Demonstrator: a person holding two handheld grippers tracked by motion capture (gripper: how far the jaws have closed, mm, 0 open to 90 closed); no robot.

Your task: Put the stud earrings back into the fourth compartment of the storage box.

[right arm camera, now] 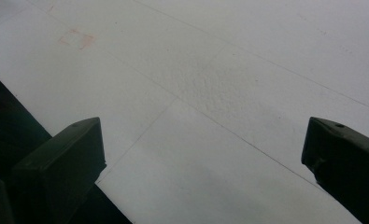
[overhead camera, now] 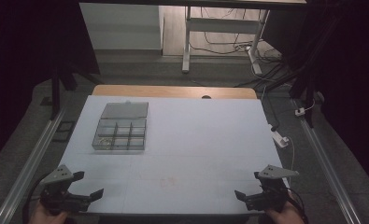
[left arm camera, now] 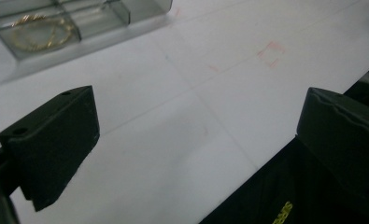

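Overhead, left gripper (overhead camera: 81, 185) and right gripper (overhead camera: 245, 184) both released at counter's (overhead camera: 196, 140) near corners; compartment box (overhead camera: 120, 127) toward far-left corner. Left gripper view reveals gold bracelet (left arm camera: 42, 32) inside.

The person's hands (overhead camera: 46, 215) are cut off by the near edge of the high view. In the left gripper view, the compartment box (left arm camera: 70, 23) runs off the far edge, so part of the gold ring (left arm camera: 42, 32) inside blurs out. From the high view the box's contents are too small to tell. Faint red marks on the counter (right arm camera: 247, 84) stay unreadable.
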